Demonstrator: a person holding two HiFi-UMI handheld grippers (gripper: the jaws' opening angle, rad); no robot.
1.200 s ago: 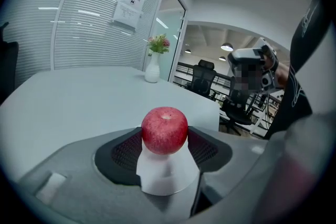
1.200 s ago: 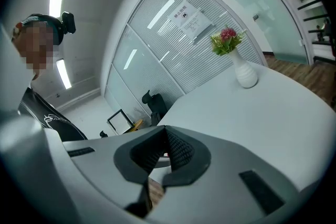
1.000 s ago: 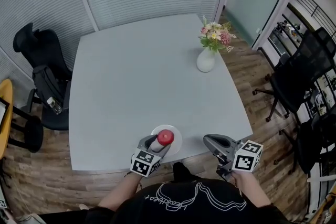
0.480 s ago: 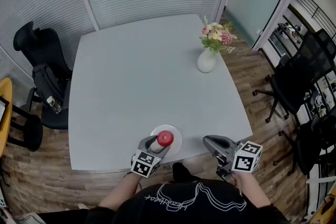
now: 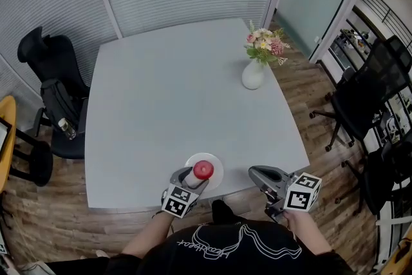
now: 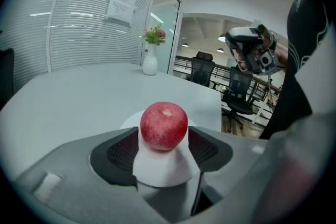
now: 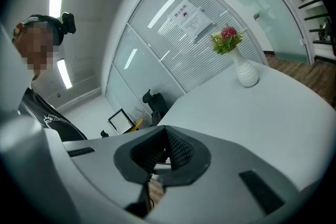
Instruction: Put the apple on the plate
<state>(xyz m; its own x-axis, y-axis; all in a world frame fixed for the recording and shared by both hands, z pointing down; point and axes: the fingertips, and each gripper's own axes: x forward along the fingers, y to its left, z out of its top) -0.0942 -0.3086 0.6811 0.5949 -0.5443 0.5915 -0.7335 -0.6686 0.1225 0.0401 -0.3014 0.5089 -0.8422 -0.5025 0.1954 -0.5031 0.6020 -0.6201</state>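
A red apple (image 5: 203,169) rests over a small white plate (image 5: 218,172) near the front edge of the grey table (image 5: 180,93). My left gripper (image 5: 193,174) is shut on the apple. In the left gripper view both dark pads (image 6: 122,152) flank the apple (image 6: 163,124), with the white plate (image 6: 131,119) showing under it. My right gripper (image 5: 255,172) hovers off the table's front right edge with its jaws shut on nothing. In its own view the pads meet at the right gripper's (image 7: 167,157) tip. It is also seen held up at the right as the right gripper (image 6: 252,52).
A white vase of flowers (image 5: 252,74) stands at the table's far right, also visible as the vase (image 6: 150,63) and the vase (image 7: 245,73). A black chair (image 5: 51,74) is at the left, another chair (image 5: 370,90) at the right. Glass walls with blinds lie behind.
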